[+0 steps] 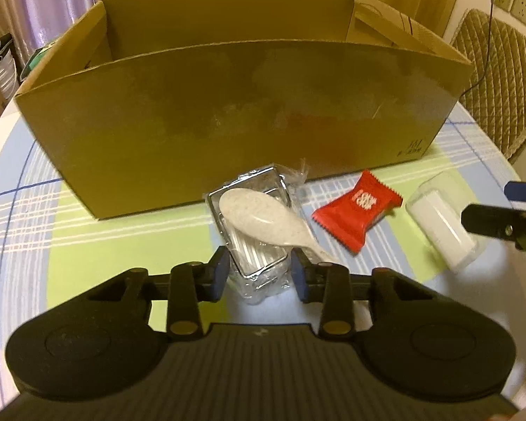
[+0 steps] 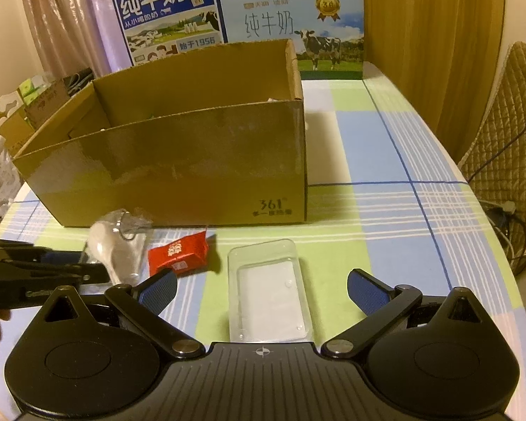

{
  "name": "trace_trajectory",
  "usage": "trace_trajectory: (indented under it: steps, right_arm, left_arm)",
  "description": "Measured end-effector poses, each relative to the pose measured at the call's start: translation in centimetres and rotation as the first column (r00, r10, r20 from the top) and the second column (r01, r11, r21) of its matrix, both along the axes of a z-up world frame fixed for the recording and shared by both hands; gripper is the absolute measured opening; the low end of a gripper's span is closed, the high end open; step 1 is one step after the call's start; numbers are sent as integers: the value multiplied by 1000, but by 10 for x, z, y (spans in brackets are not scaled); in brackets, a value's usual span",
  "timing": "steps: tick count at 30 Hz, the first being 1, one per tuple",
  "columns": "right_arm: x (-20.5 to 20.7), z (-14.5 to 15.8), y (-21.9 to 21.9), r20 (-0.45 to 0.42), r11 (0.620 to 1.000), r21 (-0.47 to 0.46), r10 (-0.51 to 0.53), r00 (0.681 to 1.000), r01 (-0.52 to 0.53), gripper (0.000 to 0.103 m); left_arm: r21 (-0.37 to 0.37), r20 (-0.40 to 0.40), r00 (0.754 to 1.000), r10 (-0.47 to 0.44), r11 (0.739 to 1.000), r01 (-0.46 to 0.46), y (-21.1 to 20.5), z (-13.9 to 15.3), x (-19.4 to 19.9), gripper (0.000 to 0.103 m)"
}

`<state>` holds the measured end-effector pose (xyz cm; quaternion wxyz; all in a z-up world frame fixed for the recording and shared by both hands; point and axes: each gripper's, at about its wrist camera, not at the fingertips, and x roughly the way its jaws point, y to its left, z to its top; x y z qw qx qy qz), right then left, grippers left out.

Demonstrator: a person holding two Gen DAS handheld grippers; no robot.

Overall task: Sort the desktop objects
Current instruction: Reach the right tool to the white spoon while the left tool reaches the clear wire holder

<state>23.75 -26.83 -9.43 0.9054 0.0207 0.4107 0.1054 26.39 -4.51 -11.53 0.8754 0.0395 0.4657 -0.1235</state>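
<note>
The left claw (image 1: 259, 270) sits low over the counter (image 1: 129, 242), its two blue-padded fingers (image 1: 221, 269) drawn in against the sides of a clear plastic packet (image 1: 259, 245) with a wire-framed item inside. The pads touch or nearly touch the wrapping on both sides, so the claw is pinching the near end of that packet. A pale speckled spoon (image 1: 259, 219) lies across the top of the packet, bowl toward the box, handle angled to the right.

The right claw (image 2: 261, 289) is spread wide, with nothing between its blue pads (image 2: 159, 289). It hovers just short of a clear rectangular plastic case (image 2: 268, 301) with a white insert, which lies flat on the counter, in line with the gap between the fingers and touched by neither.

A red snack sachet (image 1: 357, 208) with white print and crimped ends lies on the checked cloth between the packet and the clear case, apart from both. Behind all three stands an open brown cardboard box (image 1: 228, 119), its long wall facing the claws; the packet's far end is just beside that wall. In the right wrist view two milk cartons (image 2: 292, 31) stand behind the box, and a quilted chair back (image 2: 505, 147) is at the right edge.
</note>
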Motion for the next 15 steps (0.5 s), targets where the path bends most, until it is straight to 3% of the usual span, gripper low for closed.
trace_trajectory:
  steps: [6,11,15]
  right_arm:
    - [-4,-5,0,-19,999,-48,9,1000,-10,101]
    - [-5,-10,2,-41,997,-69,19,999,-21,101]
    - [-5,-12,6,-45,997,-72,21,999,-24,101]
  left_arm:
    - [58,-28,999,-33,998,34,11,9,-27,31]
    - [217,-4,993,-119,969,117,17,18,-55,31]
    - [180,2,995,-96,979,94,32,24,-61,31]
